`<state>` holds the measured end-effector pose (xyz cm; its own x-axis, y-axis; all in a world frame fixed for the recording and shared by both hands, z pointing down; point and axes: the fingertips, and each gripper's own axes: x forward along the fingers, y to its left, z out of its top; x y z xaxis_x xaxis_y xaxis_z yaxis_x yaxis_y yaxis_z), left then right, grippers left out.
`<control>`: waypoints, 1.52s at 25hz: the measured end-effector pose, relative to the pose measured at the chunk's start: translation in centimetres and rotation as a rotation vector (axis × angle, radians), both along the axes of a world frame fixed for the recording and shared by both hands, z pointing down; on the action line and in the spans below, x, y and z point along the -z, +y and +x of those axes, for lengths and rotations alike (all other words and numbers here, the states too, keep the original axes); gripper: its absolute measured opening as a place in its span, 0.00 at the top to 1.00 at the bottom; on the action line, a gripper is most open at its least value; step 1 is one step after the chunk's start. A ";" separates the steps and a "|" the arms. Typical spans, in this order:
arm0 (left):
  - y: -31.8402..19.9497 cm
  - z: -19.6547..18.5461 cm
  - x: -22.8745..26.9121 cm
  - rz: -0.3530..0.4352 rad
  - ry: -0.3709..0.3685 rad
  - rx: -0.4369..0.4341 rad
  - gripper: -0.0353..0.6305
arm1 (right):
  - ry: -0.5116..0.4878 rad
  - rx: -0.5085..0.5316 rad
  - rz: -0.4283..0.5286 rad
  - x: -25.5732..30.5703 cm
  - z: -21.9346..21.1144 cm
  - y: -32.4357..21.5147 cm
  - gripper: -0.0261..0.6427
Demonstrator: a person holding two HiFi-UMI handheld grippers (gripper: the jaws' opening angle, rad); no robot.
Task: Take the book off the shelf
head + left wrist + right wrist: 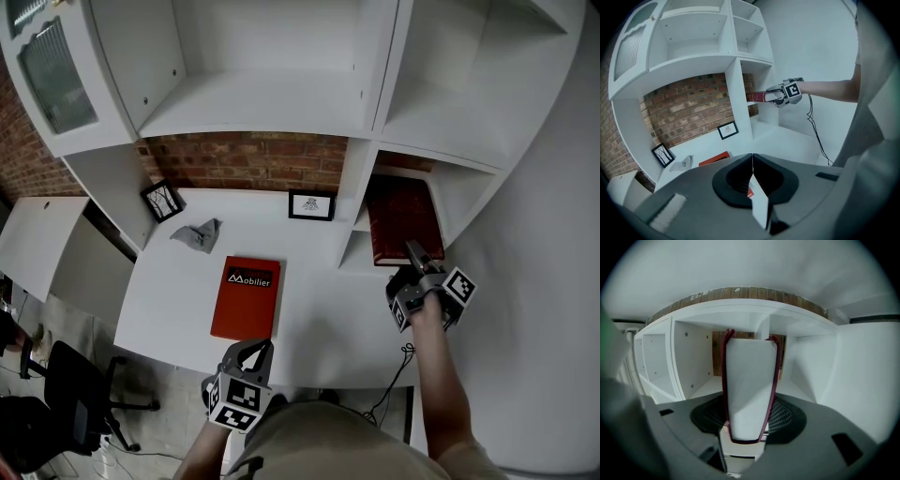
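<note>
White desk (309, 314) and shelves (272, 103), brick wall (244, 161)

Light is diffuse and cool-white throughout, and shadows are soft. The head view is evenly exposed. The white shelf unit (375, 84) is kept just under clipping, with soft shade laid beneath its lower board on the brick wall (244, 159). Barrel distortion is seen in all three views, with shelf edges bowed most toward the frame edges. Both gripper views are ringed by black vignette. The left tongs (752, 161) are rendered dark and out of focus while the background is held sharp. In the right gripper view the book (749, 390) is rendered pale, soft and low in contrast. The right tongs (747, 423) are blurred, and a green cast is noted at the left edge.
</note>
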<state>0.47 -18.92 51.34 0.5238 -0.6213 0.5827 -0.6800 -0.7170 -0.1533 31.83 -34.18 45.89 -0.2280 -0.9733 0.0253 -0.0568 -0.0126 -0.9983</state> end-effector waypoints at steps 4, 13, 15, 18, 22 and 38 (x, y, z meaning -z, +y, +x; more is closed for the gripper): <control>0.3 -0.6 0.1 0.002 0.006 -0.001 0.94 | -0.005 -0.014 0.003 0.1 -0.1 1.2 0.65; 2.3 -2.1 0.4 0.016 0.021 -0.010 0.94 | -0.007 -0.029 0.027 1.5 -1.1 5.3 0.65; 2.7 -2.4 0.4 0.017 0.025 -0.013 0.94 | -0.005 -0.031 0.035 1.9 -1.3 6.0 0.65; 3.0 -2.9 0.4 0.018 0.027 -0.012 0.94 | -0.005 -0.030 0.052 2.7 -1.8 7.0 0.65; 3.6 -3.7 0.3 0.013 0.025 -0.020 0.94 | -0.014 -0.032 0.075 3.6 -2.7 8.5 0.65; 6.1 -8.8 -0.4 0.007 0.009 -0.087 0.94 | -0.039 -0.050 0.088 3.2 -8.5 16.8 0.65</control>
<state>-8.35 -12.86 51.79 0.5809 -0.5773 0.5738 -0.6169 -0.7722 -0.1523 23.35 -17.42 42.71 -0.1785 -0.9815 -0.0687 -0.0195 0.0733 -0.9971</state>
